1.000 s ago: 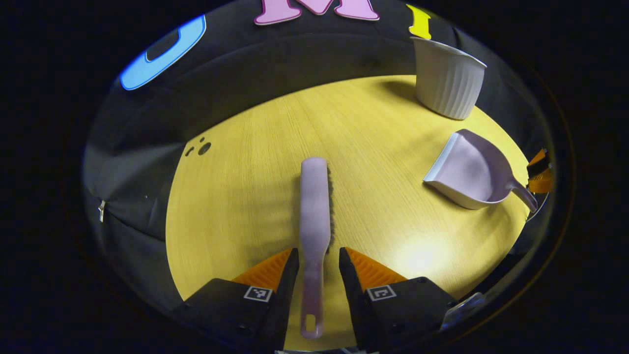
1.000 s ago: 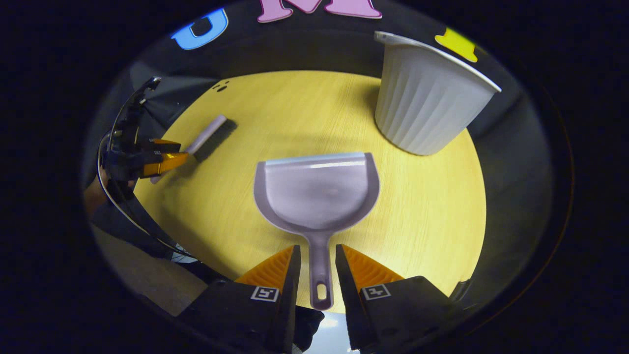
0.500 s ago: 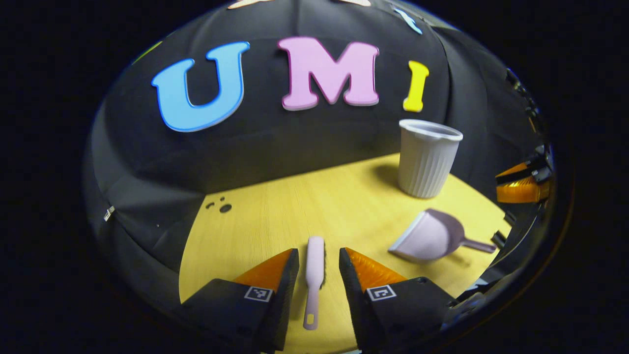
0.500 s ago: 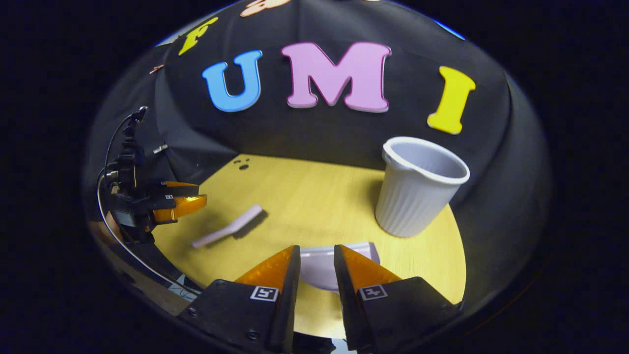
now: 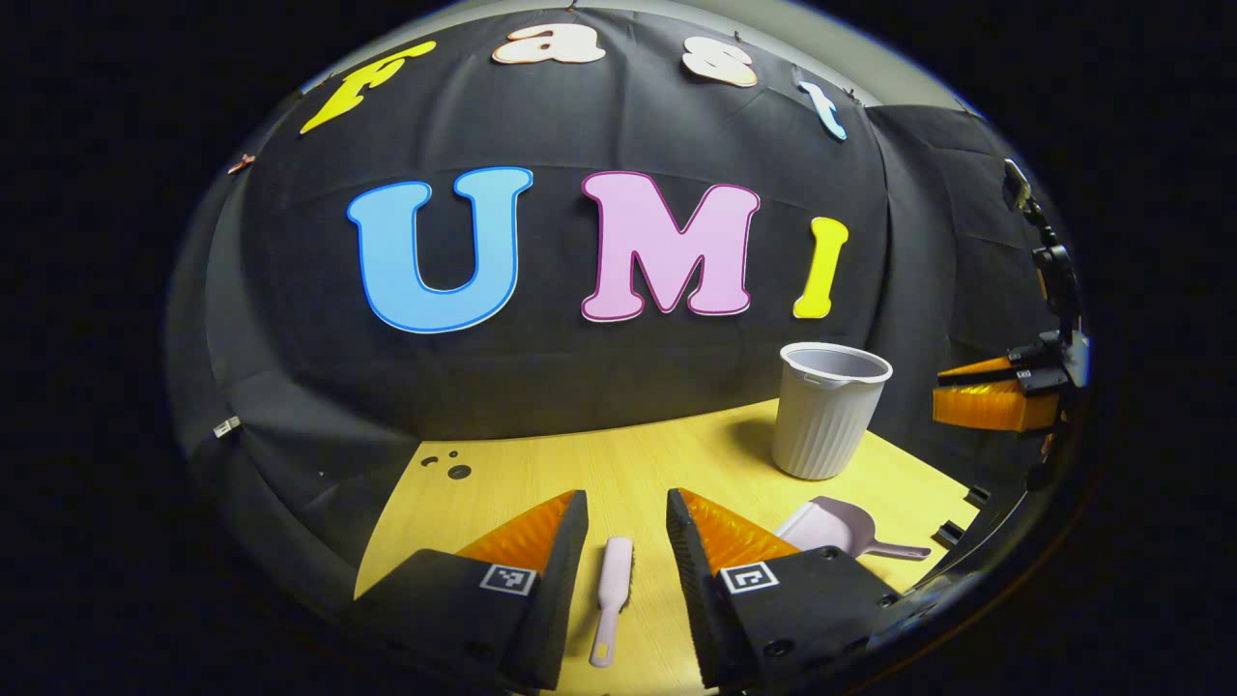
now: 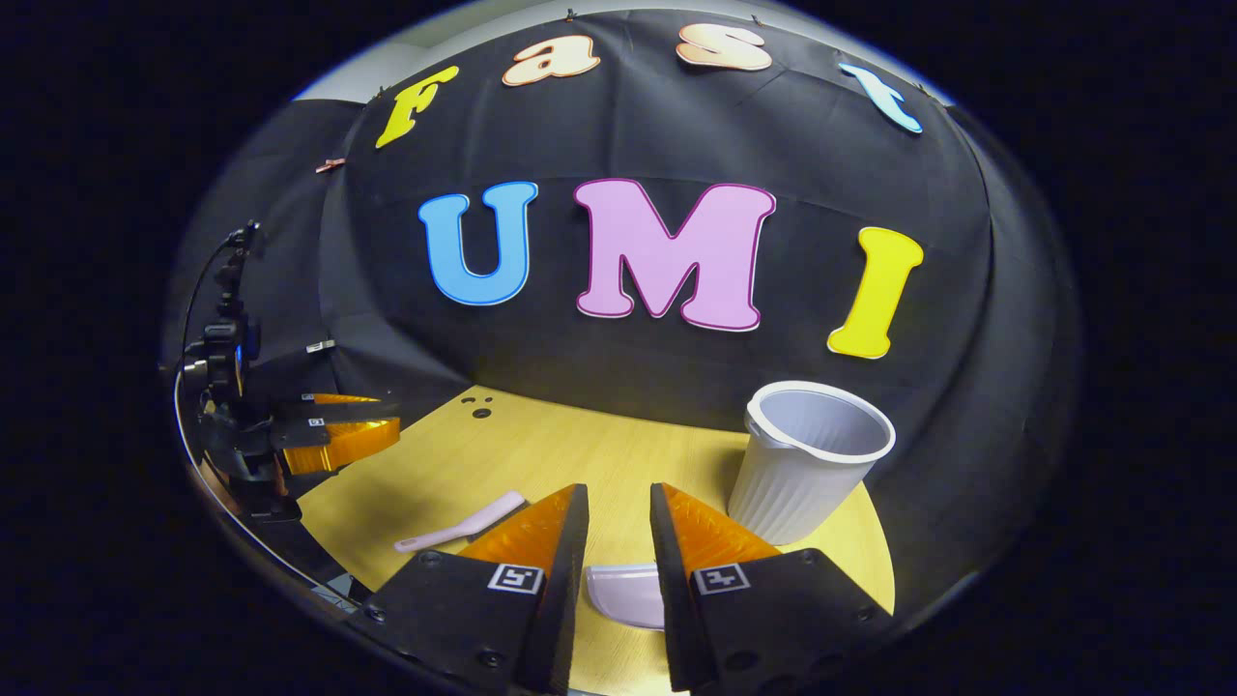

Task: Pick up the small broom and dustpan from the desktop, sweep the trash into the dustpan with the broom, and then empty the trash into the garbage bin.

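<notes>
In the left gripper view the left gripper [image 5: 626, 527] hangs above the table [image 5: 541, 478] with its fingers apart and nothing between them. The broom [image 5: 612, 594] lies flat on the wood below the gap, handle toward the camera (bristles on its right edge). Right of it the dustpan [image 5: 831, 530] rests on the table, its handle pointing right, near the front of the bin [image 5: 826, 411], which stands upright by the wall.

In the right gripper view the right gripper [image 6: 618, 522] is also raised and parted, holding nothing. The dustpan's lip [image 6: 626, 592] shows on the table under the gap. The broom [image 6: 462, 523] lies to the left, and the bin [image 6: 807, 464] stands to the right, open and upright. The left gripper [image 6: 338, 437] hovers over the table's left edge.
</notes>
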Tool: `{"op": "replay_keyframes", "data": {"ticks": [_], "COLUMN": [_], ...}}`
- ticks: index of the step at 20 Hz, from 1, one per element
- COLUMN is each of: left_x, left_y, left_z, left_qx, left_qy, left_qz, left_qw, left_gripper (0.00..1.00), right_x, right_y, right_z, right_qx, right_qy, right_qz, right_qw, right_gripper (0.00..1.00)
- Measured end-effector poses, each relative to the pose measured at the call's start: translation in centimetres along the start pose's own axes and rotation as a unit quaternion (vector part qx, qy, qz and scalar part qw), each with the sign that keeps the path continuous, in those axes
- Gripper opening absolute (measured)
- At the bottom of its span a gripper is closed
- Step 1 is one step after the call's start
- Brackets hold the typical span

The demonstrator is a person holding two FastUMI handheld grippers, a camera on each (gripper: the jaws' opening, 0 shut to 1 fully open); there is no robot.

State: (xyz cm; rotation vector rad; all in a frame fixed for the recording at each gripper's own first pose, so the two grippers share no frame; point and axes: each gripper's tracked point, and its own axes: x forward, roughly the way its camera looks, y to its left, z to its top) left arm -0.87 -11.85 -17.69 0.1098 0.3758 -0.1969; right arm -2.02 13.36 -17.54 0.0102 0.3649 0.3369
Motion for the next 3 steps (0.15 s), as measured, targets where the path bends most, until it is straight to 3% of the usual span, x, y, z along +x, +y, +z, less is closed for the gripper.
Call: {"op": "replay_keyframes", "data": {"ticks": [3], "left_x": [-0.34], "left_y": [-0.28], "left_z": [0.45], "left_qx": [0.002], "left_qy": [-0.006], "left_qz": [0.008], "left_qw": [1.000], "left_gripper": [0.55], "right_x": [-0.27], "right_y": [-0.79], "right_z": [0.33], "right_qx": [-0.007], "right_qy": [-0.005], "right_qz": [-0.003], "right_qw": [1.000], "right_gripper": [0.42]}}
